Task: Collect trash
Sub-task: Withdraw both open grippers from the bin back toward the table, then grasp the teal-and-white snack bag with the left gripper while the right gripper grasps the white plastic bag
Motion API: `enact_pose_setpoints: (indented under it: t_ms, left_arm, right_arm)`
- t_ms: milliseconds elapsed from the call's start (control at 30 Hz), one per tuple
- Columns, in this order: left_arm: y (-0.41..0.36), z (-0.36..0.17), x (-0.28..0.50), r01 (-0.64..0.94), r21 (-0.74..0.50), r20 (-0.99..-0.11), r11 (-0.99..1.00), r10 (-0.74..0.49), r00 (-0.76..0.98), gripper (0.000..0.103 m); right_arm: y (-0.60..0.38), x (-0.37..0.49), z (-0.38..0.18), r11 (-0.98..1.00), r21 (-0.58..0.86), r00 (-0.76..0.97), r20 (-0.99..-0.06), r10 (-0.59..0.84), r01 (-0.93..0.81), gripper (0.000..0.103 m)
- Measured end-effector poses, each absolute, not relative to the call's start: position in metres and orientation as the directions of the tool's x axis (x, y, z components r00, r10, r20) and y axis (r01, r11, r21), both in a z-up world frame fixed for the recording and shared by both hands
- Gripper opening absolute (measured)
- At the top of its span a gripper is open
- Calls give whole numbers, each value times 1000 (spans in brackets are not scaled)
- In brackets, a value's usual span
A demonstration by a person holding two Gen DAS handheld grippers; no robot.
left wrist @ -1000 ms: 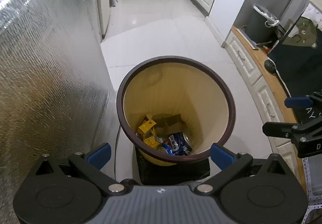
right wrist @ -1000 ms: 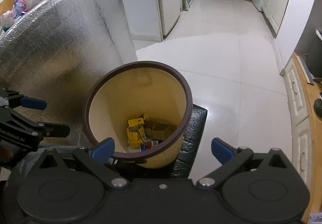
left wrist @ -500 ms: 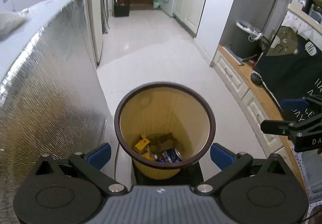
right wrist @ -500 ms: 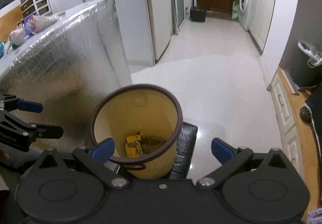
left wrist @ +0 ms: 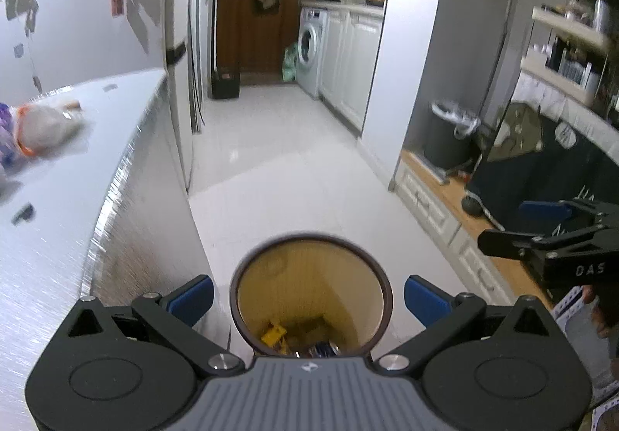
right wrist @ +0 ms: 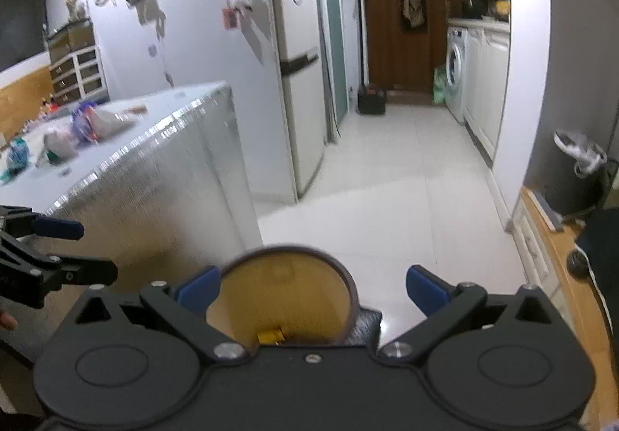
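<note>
A yellow bin with a dark brown rim (left wrist: 309, 237) stands on the floor below both grippers; it also shows in the right wrist view (right wrist: 348, 284). Inside lie a yellow carton (left wrist: 274, 335) and a blue can (left wrist: 325, 348). My left gripper (left wrist: 308, 297) is open and empty above the bin. My right gripper (right wrist: 313, 289) is open and empty above it too. Trash bags and wrappers (right wrist: 93, 123) lie on the silver-covered table (right wrist: 185, 175), also seen in the left wrist view (left wrist: 40, 129).
The foil-wrapped table (left wrist: 127, 222) stands left of the bin. A fridge (right wrist: 298, 90) is behind it. A wooden counter with white drawers (left wrist: 445, 206) runs along the right, with a dark bin (left wrist: 448, 137) on it. White tiled floor (left wrist: 278, 144) leads to a washing machine (left wrist: 309, 44).
Both grippers have risen and tilted up away from the bin. The bin now looks smaller and lower in both views, and the tabletop with its trash has come into sight.
</note>
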State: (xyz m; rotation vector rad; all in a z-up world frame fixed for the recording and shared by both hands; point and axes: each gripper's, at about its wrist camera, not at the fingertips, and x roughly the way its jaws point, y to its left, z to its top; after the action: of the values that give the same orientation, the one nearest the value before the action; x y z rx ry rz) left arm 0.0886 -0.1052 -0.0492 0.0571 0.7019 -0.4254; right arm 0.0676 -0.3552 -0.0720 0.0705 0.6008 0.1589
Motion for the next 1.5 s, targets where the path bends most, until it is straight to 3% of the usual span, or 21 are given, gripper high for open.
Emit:
enact_pose_setpoints:
  t_ms: [400,933,1300,1500]
  left_arm:
    - [-30,7,67,257,-29,-482,966,-238,843,103]
    - [105,30,59,14,18,-373,1000,-6,928,103]
    - [206,23,73,-141,37,-346,989,145,927,103]
    - [252,17,93,-143,78,-323,987,161,933,103]
  right_arm:
    - [-292,79,-25,955,139,892,-344,293,-261,103]
    - [-180,133,-8,884,188,861,-213,461,-427,103]
    - [-98,182,16,826,166,795,-225,564,-539,103]
    - [-50,214,22,809,139,767,-259,587,-572,103]
